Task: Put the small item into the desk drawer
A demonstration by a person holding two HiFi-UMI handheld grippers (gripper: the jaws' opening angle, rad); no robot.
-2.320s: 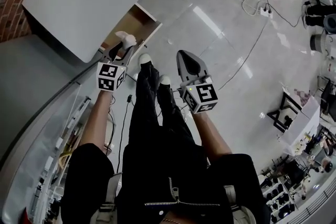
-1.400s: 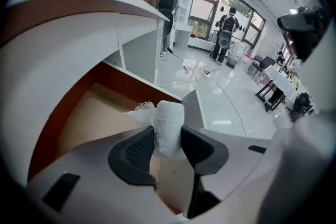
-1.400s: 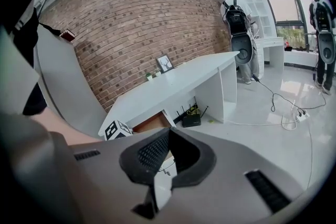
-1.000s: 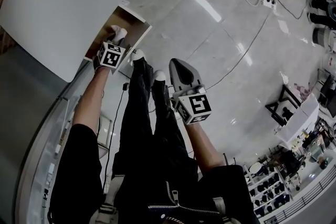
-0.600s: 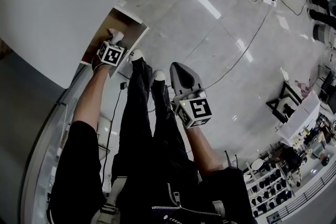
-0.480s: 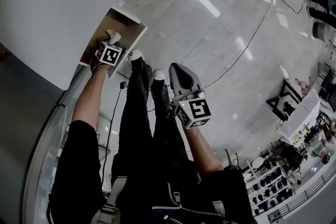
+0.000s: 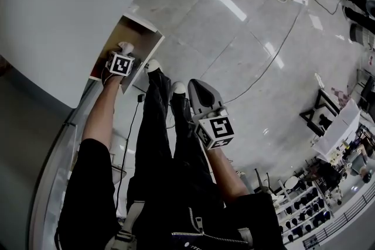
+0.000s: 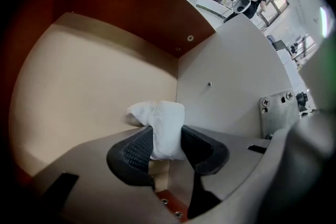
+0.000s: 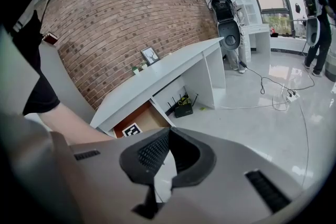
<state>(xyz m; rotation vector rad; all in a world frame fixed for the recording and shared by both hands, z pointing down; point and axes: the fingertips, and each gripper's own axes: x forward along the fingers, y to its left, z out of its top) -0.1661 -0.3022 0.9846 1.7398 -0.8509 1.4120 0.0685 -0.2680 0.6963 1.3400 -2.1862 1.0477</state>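
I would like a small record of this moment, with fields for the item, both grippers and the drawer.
item: white crumpled wad, clamped in the left gripper
left gripper: shut on the wad, inside the drawer, near a corner
right gripper: shut, empty, above the floor, outside the drawer
drawer: open, wooden inside, under the white desk
task state: wad not yet released

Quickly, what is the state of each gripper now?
Left gripper: closed on the small white item, inside the drawer.
Right gripper: closed, holding nothing.
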